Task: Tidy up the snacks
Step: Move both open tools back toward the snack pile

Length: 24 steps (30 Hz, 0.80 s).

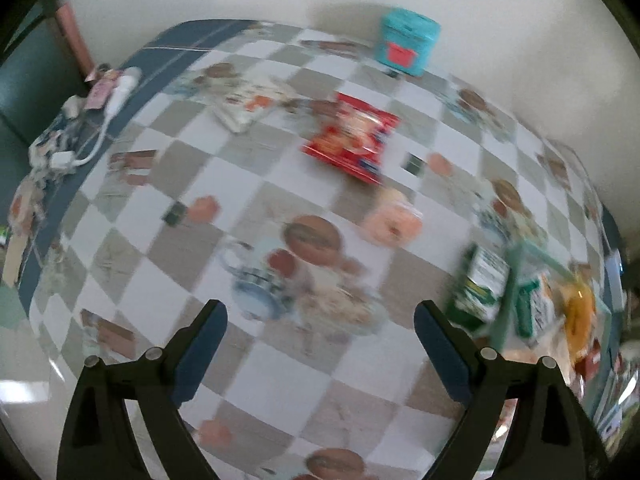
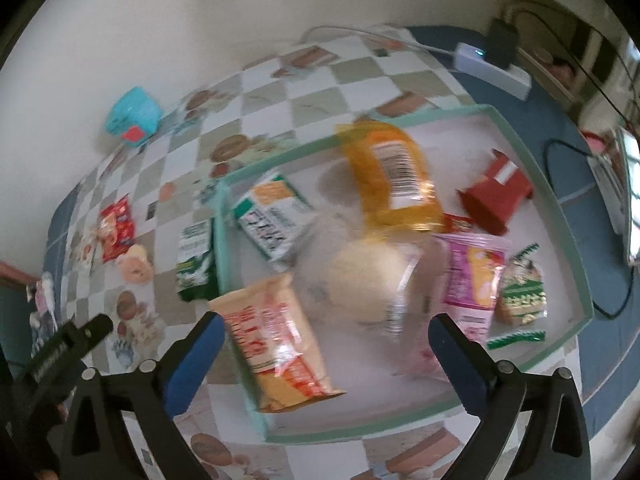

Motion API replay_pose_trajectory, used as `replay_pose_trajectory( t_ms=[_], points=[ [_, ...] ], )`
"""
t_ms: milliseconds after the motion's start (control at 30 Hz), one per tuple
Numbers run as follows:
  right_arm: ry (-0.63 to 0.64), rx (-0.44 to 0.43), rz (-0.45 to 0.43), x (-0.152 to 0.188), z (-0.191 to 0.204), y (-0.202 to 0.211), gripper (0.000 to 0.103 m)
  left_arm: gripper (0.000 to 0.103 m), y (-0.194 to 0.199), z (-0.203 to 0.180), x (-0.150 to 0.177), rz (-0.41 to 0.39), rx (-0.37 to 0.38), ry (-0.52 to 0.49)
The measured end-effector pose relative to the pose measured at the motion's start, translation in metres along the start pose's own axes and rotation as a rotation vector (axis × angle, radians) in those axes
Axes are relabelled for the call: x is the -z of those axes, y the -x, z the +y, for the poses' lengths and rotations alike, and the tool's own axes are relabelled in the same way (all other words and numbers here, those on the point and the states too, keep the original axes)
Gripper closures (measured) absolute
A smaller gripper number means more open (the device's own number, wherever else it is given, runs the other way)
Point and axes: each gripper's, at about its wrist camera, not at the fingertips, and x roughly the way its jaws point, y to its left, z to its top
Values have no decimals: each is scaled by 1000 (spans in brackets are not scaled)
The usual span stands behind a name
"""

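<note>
My left gripper point(image 1: 320, 320) hangs open over the checked tablecloth with nothing between its fingers. Beyond it lie a red snack packet point(image 1: 352, 136), a pink wrapped snack point(image 1: 392, 220) and a white packet point(image 1: 248, 108). My right gripper point(image 2: 324, 328) stands open above the pale green tray point(image 2: 576, 240), holding nothing. In the tray lie an orange bag point(image 2: 392, 176), a red box point(image 2: 496, 196), a pink packet point(image 2: 472, 276), a clear bag with a pale bun point(image 2: 368, 276) and a green-white packet point(image 2: 272, 216). A peach packet point(image 2: 276, 340) lies across the tray's near-left rim. Another green-white packet point(image 2: 196, 260) leans outside the tray's left wall.
A teal box point(image 1: 408, 40) stands by the white wall at the back. A white power strip point(image 2: 492, 64) with cables sits beyond the tray on the blue table edge. Cables and small items point(image 1: 80, 140) clutter the far left edge. A black bar point(image 2: 68, 348) juts in at lower left.
</note>
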Motion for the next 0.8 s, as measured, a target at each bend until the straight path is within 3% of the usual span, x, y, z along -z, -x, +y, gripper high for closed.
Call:
replay_pose_trajectory(
  t_ms=[233,433,800],
  points=[
    [81,-53,8,8,30,-3,0,8,2,49,-16,-38,-62,104],
    [97,-130,10,12,48,-6,0,8,3,83,-24,-41,-70,190],
    [99,-227,-29,6,78,-12,0,8,-1,103,-32,-38,-63,230]
  ],
)
